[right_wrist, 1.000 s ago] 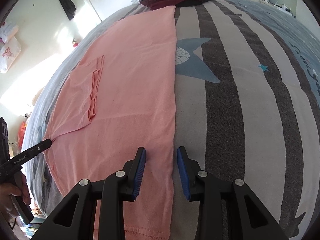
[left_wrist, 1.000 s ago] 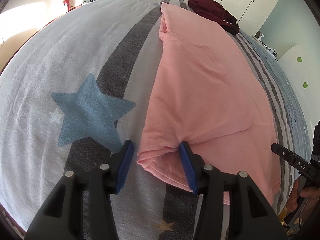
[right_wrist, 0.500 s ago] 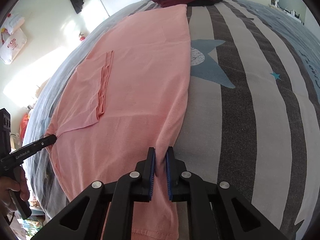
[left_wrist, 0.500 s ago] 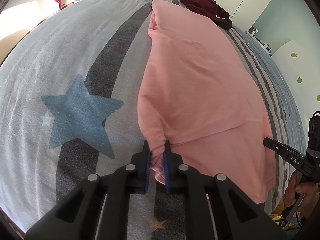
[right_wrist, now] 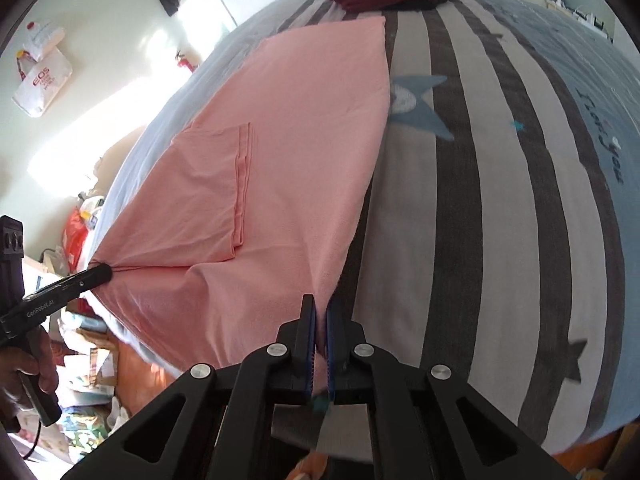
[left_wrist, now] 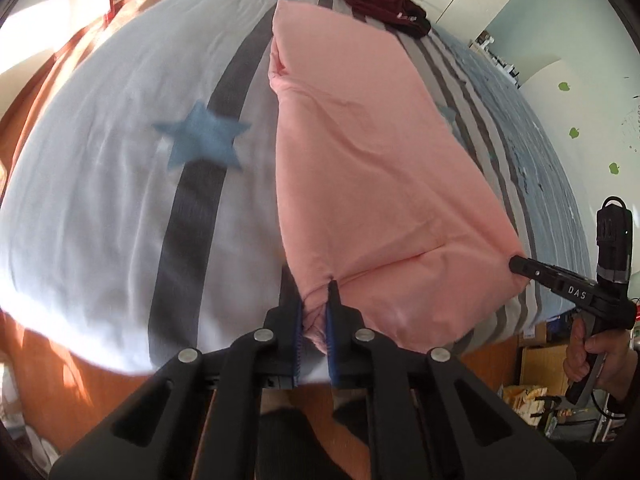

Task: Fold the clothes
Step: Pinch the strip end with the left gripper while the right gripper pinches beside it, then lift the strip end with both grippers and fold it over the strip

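A pink T-shirt [left_wrist: 360,152] lies lengthwise on a striped bedspread, with its near end raised off the bed. My left gripper [left_wrist: 314,312] is shut on the shirt's near left corner. My right gripper [right_wrist: 319,328] is shut on the near right edge of the same pink T-shirt [right_wrist: 288,152]. A folded-in sleeve [right_wrist: 212,192] shows on top of the shirt. The cloth is stretched taut between the two grips. In the left wrist view the right gripper [left_wrist: 516,264] pinches the far corner; in the right wrist view the left gripper [right_wrist: 104,270] does the same.
A dark red garment [left_wrist: 384,4] is heaped at the far end of the bed [right_wrist: 500,200]. The striped spread has blue stars [left_wrist: 204,140]. Orange floor [left_wrist: 52,364] and clutter [right_wrist: 84,360] lie beside the bed. A red fire extinguisher [left_wrist: 107,4] stands by the wall.
Both grippers closed on the shirt's near corners, then rose and pulled back, lifting the near end off the bed and drawing the cloth taut.
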`<state>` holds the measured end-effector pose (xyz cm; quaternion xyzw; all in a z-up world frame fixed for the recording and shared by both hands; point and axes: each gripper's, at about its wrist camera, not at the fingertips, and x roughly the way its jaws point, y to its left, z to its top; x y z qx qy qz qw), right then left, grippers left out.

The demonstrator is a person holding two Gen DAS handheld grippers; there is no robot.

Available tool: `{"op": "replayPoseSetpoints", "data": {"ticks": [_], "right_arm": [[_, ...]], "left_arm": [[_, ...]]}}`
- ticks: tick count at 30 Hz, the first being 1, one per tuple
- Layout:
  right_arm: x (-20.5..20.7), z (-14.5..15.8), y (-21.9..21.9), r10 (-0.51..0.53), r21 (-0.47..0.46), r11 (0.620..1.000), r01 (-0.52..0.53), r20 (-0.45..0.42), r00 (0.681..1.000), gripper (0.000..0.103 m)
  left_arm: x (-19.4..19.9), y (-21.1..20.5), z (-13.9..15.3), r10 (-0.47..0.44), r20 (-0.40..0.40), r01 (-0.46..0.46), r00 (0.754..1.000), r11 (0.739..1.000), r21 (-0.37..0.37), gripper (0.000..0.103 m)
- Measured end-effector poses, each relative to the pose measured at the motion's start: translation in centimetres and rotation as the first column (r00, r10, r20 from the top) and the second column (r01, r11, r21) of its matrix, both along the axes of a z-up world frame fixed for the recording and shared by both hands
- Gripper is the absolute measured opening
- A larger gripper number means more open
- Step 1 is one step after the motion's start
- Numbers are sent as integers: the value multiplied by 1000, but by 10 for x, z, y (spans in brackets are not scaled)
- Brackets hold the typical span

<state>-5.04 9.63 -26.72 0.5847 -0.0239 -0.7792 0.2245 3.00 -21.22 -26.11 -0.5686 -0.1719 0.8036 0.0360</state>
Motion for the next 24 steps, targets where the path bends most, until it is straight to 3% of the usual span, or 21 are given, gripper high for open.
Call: {"op": "replayPoseSetpoints", "data": {"ticks": [3, 6, 9, 13, 17, 20, 24], "right_arm": [[32, 2, 6, 8, 19, 1000, -9, 76, 997, 4], [40, 13, 3, 3, 27, 1000, -6, 88, 996, 4], [23, 32, -3, -19, 18, 1000, 18, 39, 999, 4], [-19, 64, -17, -43, 19, 999, 44, -79, 996, 4], [-76, 81, -29, -74, -5, 997, 74, -191, 979, 4], [-128, 74, -37, -74, -11, 997, 73, -254, 964, 4], [-197, 50, -44, -81, -38, 997, 73, -260, 962, 4]], "left_arm": [[22, 1, -1, 10, 54, -11, 998, 1000, 4, 7], [13, -4, 13, 32, 15, -33, 999, 999, 13, 7], [-14, -12, 37, 36, -70, -35, 997, 999, 22, 7], [-77, -29, 69, 12, -197, -11, 980, 1000, 6, 7], [-149, -36, 76, -62, -306, 44, 950, 997, -67, 7], [-207, -43, 65, -96, -344, 58, 934, 991, -119, 7], [-275, -52, 50, -118, -362, 59, 925, 984, -169, 7]]}}
